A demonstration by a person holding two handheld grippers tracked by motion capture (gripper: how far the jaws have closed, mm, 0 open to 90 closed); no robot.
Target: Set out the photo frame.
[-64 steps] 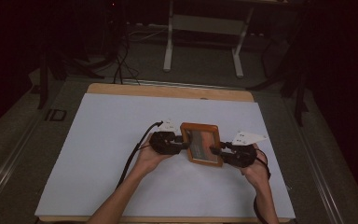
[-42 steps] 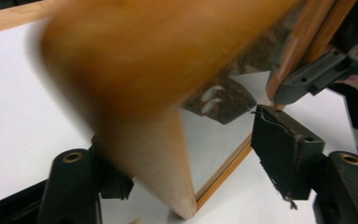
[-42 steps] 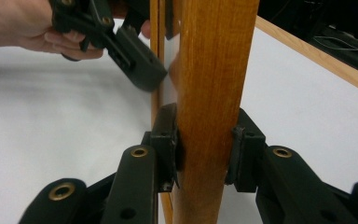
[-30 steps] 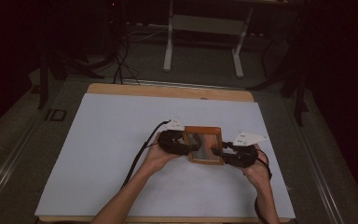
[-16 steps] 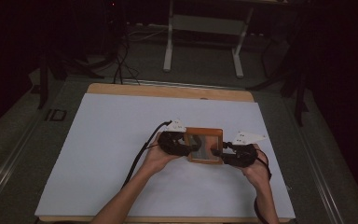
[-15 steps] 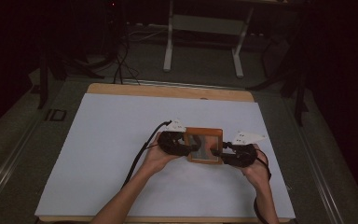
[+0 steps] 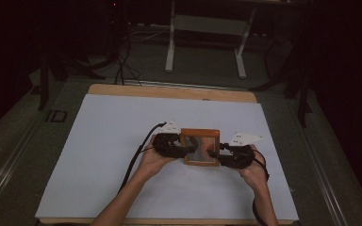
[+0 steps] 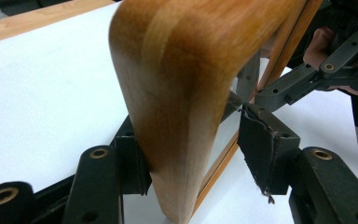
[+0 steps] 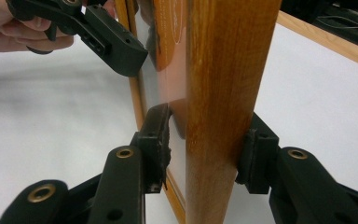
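High view: a white sheet (image 7: 122, 155) covers a wooden table (image 7: 169, 91). A small wooden picture frame (image 7: 199, 146) stands just right of the sheet's centre, held between two hand-held grippers. The left gripper (image 7: 185, 149) comes at the frame from nine o'clock, with the person's left hand (image 7: 154, 160) behind it and a black cable (image 7: 139, 150) trailing toward seven o'clock. The right gripper (image 7: 217, 156) meets the frame from about four o'clock, backed by the right hand (image 7: 253, 172). Metal stand legs (image 7: 205, 42) rise at twelve o'clock beyond the table.

Left gripper view: the frame's rounded wooden edge (image 8: 186, 93) fills the middle. The left gripper (image 8: 193, 158) has one jaw lying against the wood at seven o'clock; the other jaw's torn pad (image 8: 261, 154) stands off at four o'clock with white sheet visible between it and the frame. The jaws have just been closing with the frame between them, yet they are not pinched on it. The other gripper's black arm (image 8: 317, 77) shows at two o'clock.

Right gripper view: the frame's side rail (image 9: 223, 102) runs straight up the middle. The right gripper (image 9: 205, 149) is clamped on it: the right jaw presses the back of the wood at four o'clock, the left pad (image 9: 161, 140) bears on the glass side at eight o'clock. The left gripper (image 9: 107, 39) and fingers (image 9: 14, 32) show at ten o'clock.
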